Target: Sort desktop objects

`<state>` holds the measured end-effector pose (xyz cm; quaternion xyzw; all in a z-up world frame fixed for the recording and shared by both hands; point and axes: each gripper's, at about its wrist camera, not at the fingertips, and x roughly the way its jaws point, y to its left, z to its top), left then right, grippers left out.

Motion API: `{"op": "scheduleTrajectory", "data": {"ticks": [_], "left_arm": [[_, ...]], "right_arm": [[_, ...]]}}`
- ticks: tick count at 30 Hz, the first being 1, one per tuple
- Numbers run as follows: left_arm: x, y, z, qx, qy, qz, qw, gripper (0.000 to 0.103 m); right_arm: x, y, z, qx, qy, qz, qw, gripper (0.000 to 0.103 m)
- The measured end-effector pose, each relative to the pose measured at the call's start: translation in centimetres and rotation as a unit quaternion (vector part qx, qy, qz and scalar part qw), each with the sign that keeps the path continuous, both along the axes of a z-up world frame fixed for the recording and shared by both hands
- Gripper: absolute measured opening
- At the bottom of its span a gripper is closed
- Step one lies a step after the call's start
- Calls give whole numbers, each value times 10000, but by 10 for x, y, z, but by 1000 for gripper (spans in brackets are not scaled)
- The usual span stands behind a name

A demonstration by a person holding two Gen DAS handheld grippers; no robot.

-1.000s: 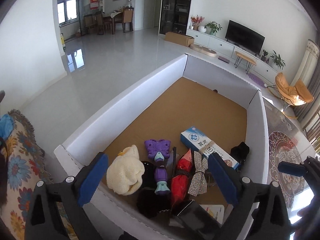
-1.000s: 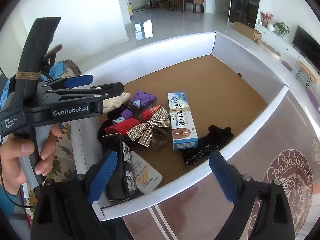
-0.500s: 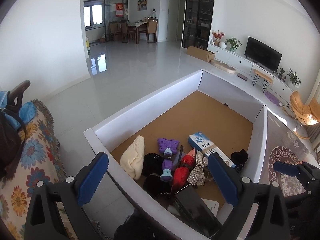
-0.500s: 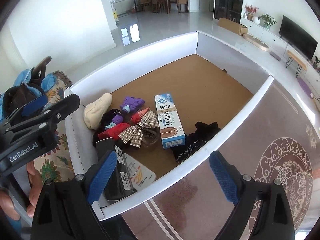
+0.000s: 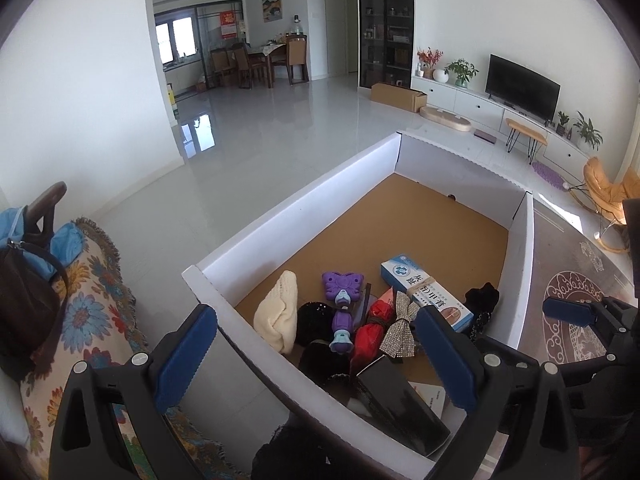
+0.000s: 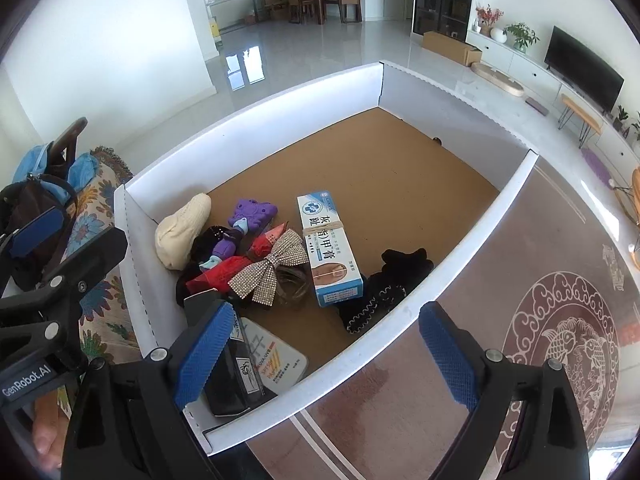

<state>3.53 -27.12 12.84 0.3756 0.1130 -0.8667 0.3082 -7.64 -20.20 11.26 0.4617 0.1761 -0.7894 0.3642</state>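
Left wrist view: the left gripper (image 5: 316,356), jaws apart and empty, had drawn back from the white-walled box (image 5: 296,216), so the cream knit pouch (image 5: 278,316) sat higher in frame than before.

Right wrist view: the right gripper (image 6: 326,354) stood open, unmoved; the boxed ointment (image 6: 328,250) lay mid-frame.

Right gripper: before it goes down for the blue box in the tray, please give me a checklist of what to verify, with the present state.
1. Right gripper open and empty: ok.
2. Left gripper open and empty: ok.
3. Blue box top uncovered: ok.
4. Box sides free: not ok; the bow lies close on one side, the black cloth at the other.
5. Right gripper above the box: not ok; it hangs over the tray wall.
6. Band around the box tight: cannot tell.
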Motion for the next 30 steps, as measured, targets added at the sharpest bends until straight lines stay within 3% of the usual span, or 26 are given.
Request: {"op": "scheduleTrajectory", "data": {"ticks": [10,13,17,24,30], "left_arm": [[4,-1,-3,207,-157,92,9996,101],[5,-2,-2,272,-198,122,9994,101],[9,-3,1,344,-156,179,9991,101],[10,-15,2,598,-115,317,9976,101],[12,-20,0,652,-151,370,9971,101]], "right_arm": [[8,-1,3,-23,-83,107,9999,94],[14,-1,5,-18,-67,162,9998,102],[15,-2,6,1,-202,179,9996,103],[2,-5,4,26,-634,-23,9980,103],[-9,-7,2,181,-517,-313,9980,103]]}}
